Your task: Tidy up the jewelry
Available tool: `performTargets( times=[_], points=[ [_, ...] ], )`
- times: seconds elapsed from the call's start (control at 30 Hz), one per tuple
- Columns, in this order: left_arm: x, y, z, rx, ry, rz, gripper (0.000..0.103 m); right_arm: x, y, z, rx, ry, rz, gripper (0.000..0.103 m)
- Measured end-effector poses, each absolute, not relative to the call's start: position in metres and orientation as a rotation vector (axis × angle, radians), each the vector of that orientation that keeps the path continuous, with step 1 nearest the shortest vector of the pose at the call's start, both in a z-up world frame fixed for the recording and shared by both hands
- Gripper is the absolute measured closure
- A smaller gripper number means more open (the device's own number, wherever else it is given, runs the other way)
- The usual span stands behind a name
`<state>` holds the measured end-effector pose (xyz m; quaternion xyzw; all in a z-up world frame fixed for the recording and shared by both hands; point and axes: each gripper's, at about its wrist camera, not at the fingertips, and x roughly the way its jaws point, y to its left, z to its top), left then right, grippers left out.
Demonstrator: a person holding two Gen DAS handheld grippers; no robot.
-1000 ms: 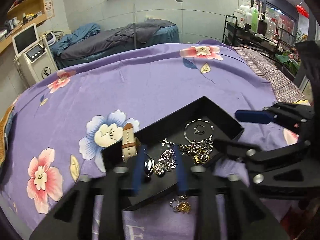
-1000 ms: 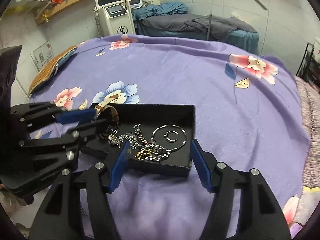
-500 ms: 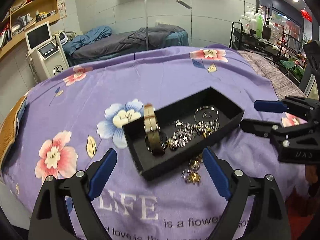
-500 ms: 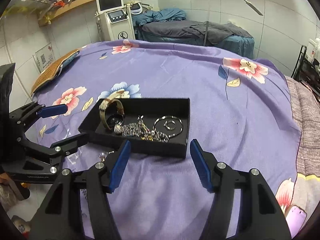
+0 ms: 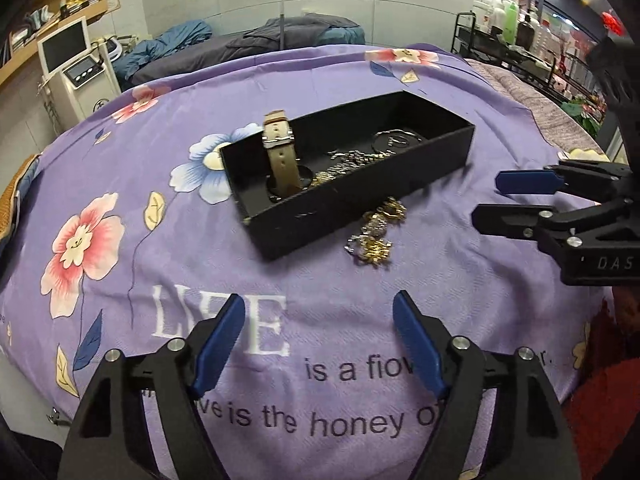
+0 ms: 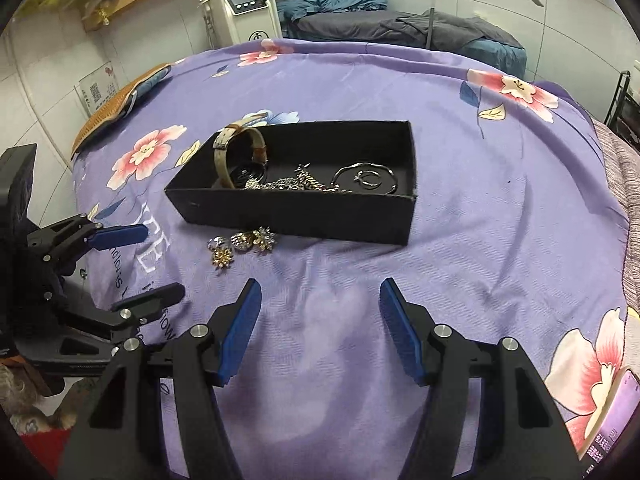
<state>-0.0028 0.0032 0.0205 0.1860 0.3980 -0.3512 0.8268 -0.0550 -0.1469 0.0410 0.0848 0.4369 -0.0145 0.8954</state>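
Both the left claw [image 5: 316, 344] and the right claw [image 6: 320, 330] hang spread and empty above the purple bedspread [image 6: 500, 208]. Beyond them, gold earrings [image 6: 242, 244] lie just near of the black tray [image 6: 304, 212], which holds a watch [image 6: 236, 152], chains [image 6: 296, 182] and a ring [image 6: 366, 178].

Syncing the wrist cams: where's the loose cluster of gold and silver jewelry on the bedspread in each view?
Left wrist: loose jewelry cluster lies right of centre, just before the black box's near wall.
Right wrist: cluster lies left of centre, below the box's near wall.
Shared landmark: tan watch strap in the box.
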Motion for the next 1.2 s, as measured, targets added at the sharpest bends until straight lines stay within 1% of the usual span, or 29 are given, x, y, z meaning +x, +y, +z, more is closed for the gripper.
performTargets(
  times=[0.03,0.1,0.17,0.2,0.33,0.43,0.47,0.5,0.57,0.7,0.8,1.07,1.13,1.17,1.2],
  points=[
    [-0.004,0.001,0.02,0.399,0.843,-0.755,0.036,-0.055,-0.145,0.04,0.171,0.907,-0.022,0.041],
    [-0.005,-0.002,0.019,0.398,0.841,-0.762,0.048,-0.055,-0.143,0.04,0.165,0.908,-0.015,0.041],
    [-0.002,-0.005,0.019,0.381,0.851,-0.765,0.055,-0.055,-0.141,0.038,0.165,0.912,-0.013,0.041],
    [0.001,-0.005,0.019,0.37,0.855,-0.764,0.057,-0.056,-0.141,0.037,0.169,0.914,-0.014,0.041],
    [0.011,-0.006,0.024,0.308,0.867,-0.774,0.059,-0.056,-0.141,0.035,0.177,0.923,-0.013,0.041],
    [0.013,-0.01,0.029,0.302,0.852,-0.785,0.064,-0.056,-0.14,0.034,0.178,0.923,-0.01,0.041],
    [0.013,-0.013,0.028,0.312,0.849,-0.789,0.069,-0.055,-0.139,0.035,0.176,0.922,-0.01,0.042],
    [0.013,-0.016,0.027,0.326,0.849,-0.793,0.075,-0.055,-0.139,0.035,0.175,0.92,-0.009,0.044],
    [0.015,-0.021,0.024,0.343,0.858,-0.8,0.083,-0.053,-0.139,0.035,0.177,0.921,-0.002,0.048],
    [0.018,-0.026,0.023,0.338,0.863,-0.818,0.085,-0.047,-0.138,0.035,0.175,0.926,0.011,0.055],
    [0.019,-0.031,0.023,0.35,0.858,-0.828,0.085,-0.042,-0.135,0.034,0.167,0.928,0.033,0.064],
    [0.02,-0.038,0.025,0.353,0.826,-0.903,0.085,-0.026,-0.131,0.029,0.145,0.938,0.07,0.066],
    [0.019,-0.04,0.024,0.354,0.829,-0.905,0.089,-0.024,-0.131,0.027,0.14,0.941,0.07,0.067],
    [0.019,-0.04,0.023,0.352,0.832,-0.901,0.095,-0.023,-0.131,0.027,0.138,0.942,0.069,0.069],
    [0.02,-0.039,0.021,0.345,0.842,-0.894,0.097,-0.021,-0.132,0.026,0.137,0.942,0.068,0.07]
  ],
)
